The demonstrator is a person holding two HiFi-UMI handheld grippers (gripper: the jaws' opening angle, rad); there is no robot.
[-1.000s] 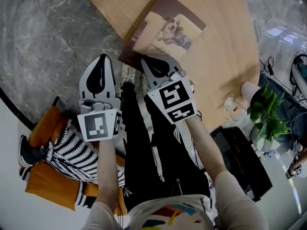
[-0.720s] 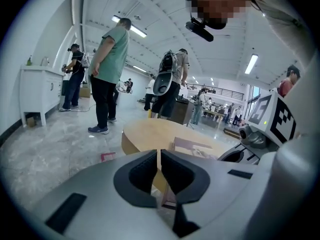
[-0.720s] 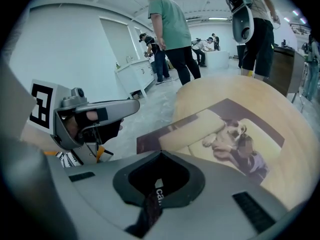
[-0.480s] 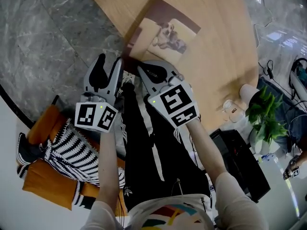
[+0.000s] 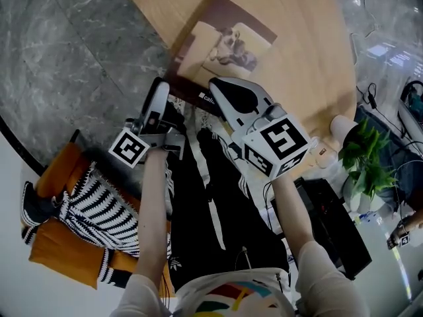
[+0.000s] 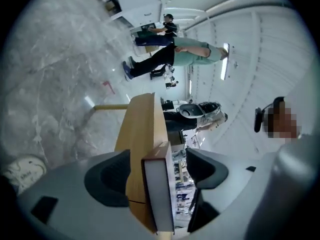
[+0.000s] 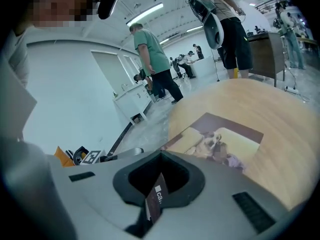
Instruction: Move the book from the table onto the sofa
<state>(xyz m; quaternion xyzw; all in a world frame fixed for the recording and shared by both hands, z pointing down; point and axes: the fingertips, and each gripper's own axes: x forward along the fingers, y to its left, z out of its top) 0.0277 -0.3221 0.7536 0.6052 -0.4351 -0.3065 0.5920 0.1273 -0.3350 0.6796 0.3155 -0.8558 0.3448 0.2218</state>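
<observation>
Showing the pickup stage: the book (image 5: 225,45) lies on the near left part of the desk (image 5: 304,58), with its near edge at the desk's rim. The right tongs (image 7: 157,184) are closed on a thin dark strip of that near edge, the part with white lettering. Only this sliver sits between the jaws. The left tongs (image 6: 159,171), rolled onto their side, have just been opening and now stand wide. The book's pale page edge is between the jaws, but no pad presses on it. The desk's rim lies just beside the pages, on the left of that gap. The sofa (image 5: 56,174), orange with a striped throw (image 5: 99,210), is at the near left, to the left of the left arm.

Likely faults from here:
(a) The right hold is shallow, so the book's weight may twist it out of the jaws or bend the cover once the near edge leaves the desk.
(b) If the left tongs close where they stand, one jaw may catch the desk's rim along with the pages. It may also nip only a few leaves, so the book fans open.
(c) A book freed from both tongs would probably drop onto the person's legs (image 5: 211,197) or the floor (image 5: 59,58), not the sofa.
</observation>
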